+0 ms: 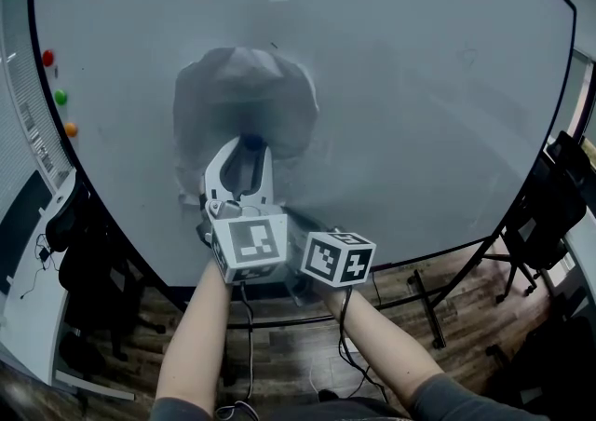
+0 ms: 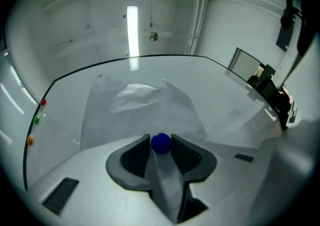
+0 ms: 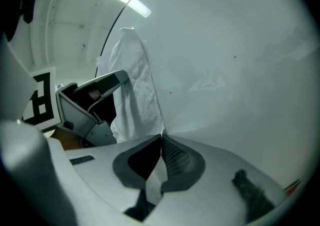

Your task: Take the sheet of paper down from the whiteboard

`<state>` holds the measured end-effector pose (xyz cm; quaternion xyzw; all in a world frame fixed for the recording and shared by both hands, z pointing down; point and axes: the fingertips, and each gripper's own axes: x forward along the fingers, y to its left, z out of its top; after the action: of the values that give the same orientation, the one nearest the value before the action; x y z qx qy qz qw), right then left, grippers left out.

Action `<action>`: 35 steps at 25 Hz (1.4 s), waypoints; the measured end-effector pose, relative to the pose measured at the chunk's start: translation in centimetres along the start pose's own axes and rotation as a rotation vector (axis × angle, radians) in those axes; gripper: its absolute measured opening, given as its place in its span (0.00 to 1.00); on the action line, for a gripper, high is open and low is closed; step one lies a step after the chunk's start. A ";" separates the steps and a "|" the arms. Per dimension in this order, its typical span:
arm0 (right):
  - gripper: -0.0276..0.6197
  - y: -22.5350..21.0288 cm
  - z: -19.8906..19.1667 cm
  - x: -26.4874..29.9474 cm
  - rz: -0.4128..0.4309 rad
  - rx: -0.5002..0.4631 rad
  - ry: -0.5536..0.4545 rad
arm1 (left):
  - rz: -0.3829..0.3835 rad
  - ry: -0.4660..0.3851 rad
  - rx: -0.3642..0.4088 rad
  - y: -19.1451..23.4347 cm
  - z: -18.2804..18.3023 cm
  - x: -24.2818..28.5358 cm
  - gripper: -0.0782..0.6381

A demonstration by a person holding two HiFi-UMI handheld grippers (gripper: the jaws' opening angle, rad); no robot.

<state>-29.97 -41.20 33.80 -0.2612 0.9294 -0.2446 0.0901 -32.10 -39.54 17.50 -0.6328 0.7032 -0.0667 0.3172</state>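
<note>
Pinching a blue magnet (image 2: pixel 161 143) between the tips of the left gripper (image 2: pixel 161 139), both pads touching its round sides, right at the face of the whiteboard (image 1: pixel 419 112). Pointing that gripper slightly upward at the board, with the magnet sitting over the lower middle of the sheet of paper (image 1: pixel 244 98).

Clamping the right gripper (image 3: pixel 161 137) tight on the sheet itself: jaws closed together in the right gripper view, trapping a narrow strip of the white paper between the pads, the rest of the sheet rising from the jaw tips along the board. Gripping low on the sheet, just to the right of the left gripper, the two tools sitting side by side in the head view.

Leaving the sheet against the middle of the board for now, crumpled and creased all over, bulging outward near its top.

Showing three more small magnets in a column by the board's left edge, well apart from the sheet: red (image 1: pixel 47 58) on top, green (image 1: pixel 60 97) below it, orange (image 1: pixel 71 129) lowest.

Reaching in with both forearms from the bottom of the head view, above a wooden floor (image 1: pixel 447 317) and the dark legs of the board's stand (image 1: pixel 424 303).
</note>
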 end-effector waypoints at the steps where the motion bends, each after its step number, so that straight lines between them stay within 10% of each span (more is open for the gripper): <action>1: 0.08 -0.1 0.1 -0.1 -0.002 0.001 -0.001 | 0.003 -0.007 -0.021 0.1 0.1 0.0 0.29; 9: 0.08 -0.2 0.5 -0.4 -0.007 -0.018 -0.001 | -0.059 -0.013 -0.194 0.3 -0.4 -0.1 0.28; 24: 0.08 -0.4 0.0 -2.7 -0.053 -0.106 -0.001 | -0.062 0.012 -0.290 1.3 -1.5 -5.0 0.28; 35: 0.08 0.5 -5.3 -7.1 -0.172 -0.294 0.085 | -0.053 0.172 -0.420 0.7 -9.8 -15.5 0.28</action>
<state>-25.71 -34.90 38.43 -0.3395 0.9324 -0.1236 -0.0096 -37.92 -28.01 30.55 -0.6952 0.7092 0.0193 0.1155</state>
